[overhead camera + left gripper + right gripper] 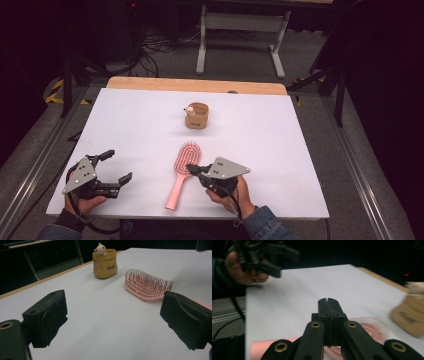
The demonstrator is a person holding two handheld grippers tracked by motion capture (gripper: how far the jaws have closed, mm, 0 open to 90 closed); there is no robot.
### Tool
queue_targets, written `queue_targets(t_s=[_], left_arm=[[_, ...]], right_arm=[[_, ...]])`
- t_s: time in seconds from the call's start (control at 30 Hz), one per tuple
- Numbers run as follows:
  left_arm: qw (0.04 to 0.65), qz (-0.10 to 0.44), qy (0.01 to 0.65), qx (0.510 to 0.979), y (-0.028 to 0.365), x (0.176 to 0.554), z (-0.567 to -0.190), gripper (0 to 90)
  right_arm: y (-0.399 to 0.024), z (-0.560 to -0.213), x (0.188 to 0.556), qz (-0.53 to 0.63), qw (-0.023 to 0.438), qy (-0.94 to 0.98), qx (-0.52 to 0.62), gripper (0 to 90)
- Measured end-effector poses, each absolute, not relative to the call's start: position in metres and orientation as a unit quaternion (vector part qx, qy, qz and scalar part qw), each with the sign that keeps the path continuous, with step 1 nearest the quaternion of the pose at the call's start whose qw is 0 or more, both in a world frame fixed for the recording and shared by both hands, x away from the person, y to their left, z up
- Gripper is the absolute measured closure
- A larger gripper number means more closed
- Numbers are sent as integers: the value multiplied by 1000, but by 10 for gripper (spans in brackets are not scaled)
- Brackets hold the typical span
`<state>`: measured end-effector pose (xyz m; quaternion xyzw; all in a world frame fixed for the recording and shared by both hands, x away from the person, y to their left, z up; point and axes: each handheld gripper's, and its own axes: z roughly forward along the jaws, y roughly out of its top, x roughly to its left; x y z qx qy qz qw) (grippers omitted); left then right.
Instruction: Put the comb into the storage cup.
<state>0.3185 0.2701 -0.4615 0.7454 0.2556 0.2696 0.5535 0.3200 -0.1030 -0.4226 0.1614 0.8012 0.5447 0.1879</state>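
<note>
A pink hairbrush (181, 172) lies near the table's front, bristles up, handle toward the person. A yellow pouch-like cup (196, 116) with a small pale figure on its rim stands beyond it. My right gripper (192, 170) hovers over the brush's neck, pointing left. In the right gripper view its jaws (328, 301) press flat together with nothing between them, the brush (372, 327) below and the cup (412, 312) blurred at the right. My left gripper (118, 165) rests at the front left, jaws wide apart and empty (115, 322), facing the brush (147, 286) and cup (105, 263).
The white table top (260, 130) has a wooden strip (197, 85) along its far edge. Metal rails (360, 175) run along both sides. A white-legged frame (242, 22) and cables stand on the floor beyond the table.
</note>
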Motion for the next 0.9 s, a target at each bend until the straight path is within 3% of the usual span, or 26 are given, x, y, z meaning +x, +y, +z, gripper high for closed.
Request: queue_targets(t_s=[0.47,0.9], left_arm=[[551,261,251,752,268,319,-462,92],[543,261,251,757,266,320,-464,89]], right_arm=[[-30,-464,319,423,96,895,106,900],[-31,-464,326,380,56,919,90,900]])
